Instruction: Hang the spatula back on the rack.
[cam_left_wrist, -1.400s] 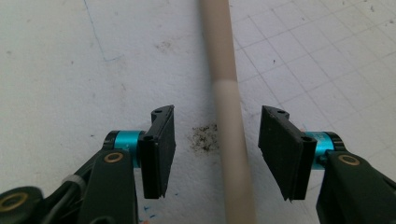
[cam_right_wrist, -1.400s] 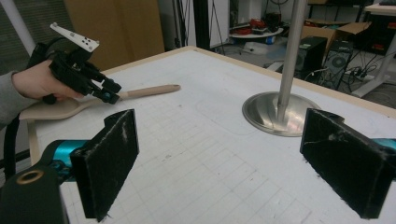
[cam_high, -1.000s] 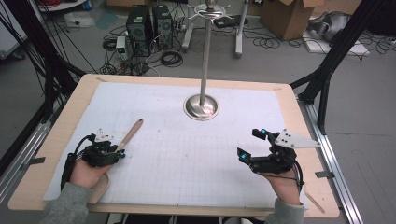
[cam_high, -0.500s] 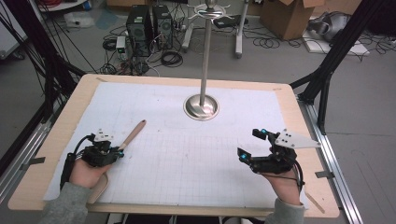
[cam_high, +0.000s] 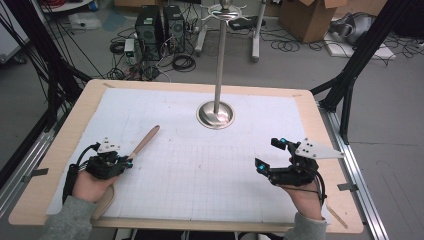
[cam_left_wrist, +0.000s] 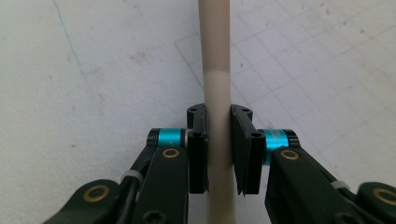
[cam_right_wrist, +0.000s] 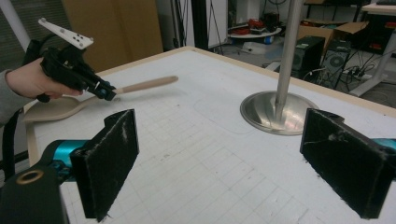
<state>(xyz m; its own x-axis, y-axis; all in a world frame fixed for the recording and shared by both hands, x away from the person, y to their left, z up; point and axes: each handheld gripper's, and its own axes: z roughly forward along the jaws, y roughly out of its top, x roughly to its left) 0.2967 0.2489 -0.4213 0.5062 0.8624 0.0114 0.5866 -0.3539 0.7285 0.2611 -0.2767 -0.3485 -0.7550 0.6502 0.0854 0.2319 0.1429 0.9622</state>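
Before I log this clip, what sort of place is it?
Probably a robotics lab: black desktop computer towers with tangled floor cables, brown cardboard boxes, and a black-framed wooden table.

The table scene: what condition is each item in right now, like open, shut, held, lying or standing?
Left gripper: shut on the spoon handle.
Right gripper: open, holding nothing, above the mat.
Wooden spoon: gripped at its handle, bowl end near the table's edge.
Metal stand: upright on its round base, untouched.

Spoon bowl (cam_high: 104, 200) partly hidden under left hand (cam_high: 90, 184).
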